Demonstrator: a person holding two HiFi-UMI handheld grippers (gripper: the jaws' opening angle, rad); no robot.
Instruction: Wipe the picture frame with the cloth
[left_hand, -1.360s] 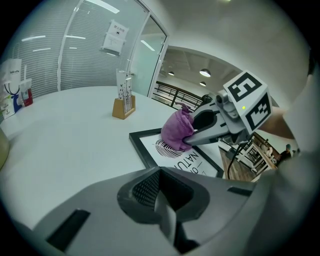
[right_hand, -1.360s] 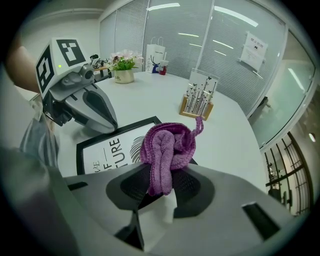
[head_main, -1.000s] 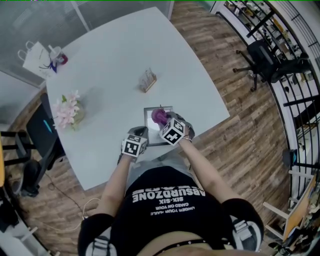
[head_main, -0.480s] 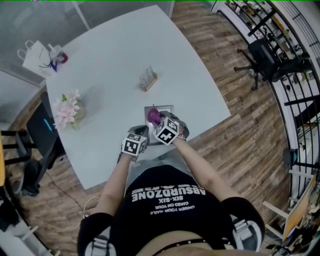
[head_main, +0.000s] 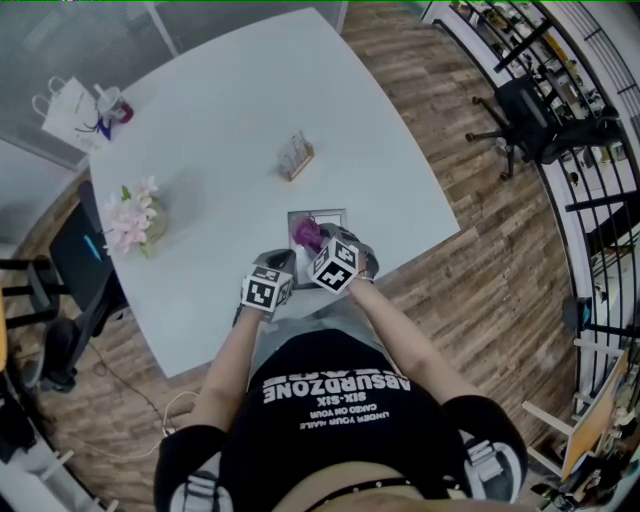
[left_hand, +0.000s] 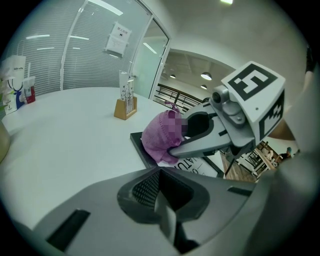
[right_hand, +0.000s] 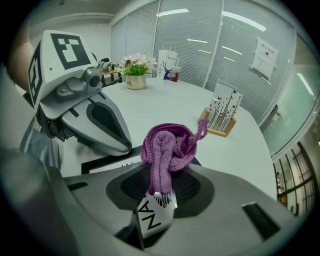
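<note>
Biggest worry here: the frame (head_main: 326, 217) skating around. It lies flat on a smooth table (head_main: 230, 120), near the edge on the person's side, and any wiping push could shove it sideways or toward that edge. The left gripper (left_hand: 162, 210) doesn't look like much help. Its jaws are together with nothing between them, parked just beside the frame's near-left corner, and no view shows whether it actually presses on the frame.

Second thing: the cloth (right_hand: 162, 147) is only pinched at one end, down by its white label, with the rest bunched up in front. Drag that hard across the glass and it could roll aside or pull out, and then the bare jaw tips would scrape the frame. Probably fine with light strokes, but it's a thin grip.

As for where things sit: the right gripper (right_hand: 159, 197) is clamped on the cloth, and the purple wad sticks out past its jaws. It appears to rest on the frame's left part. The frame is right under and ahead of the right jaws, and just ahead of the left ones.
</note>
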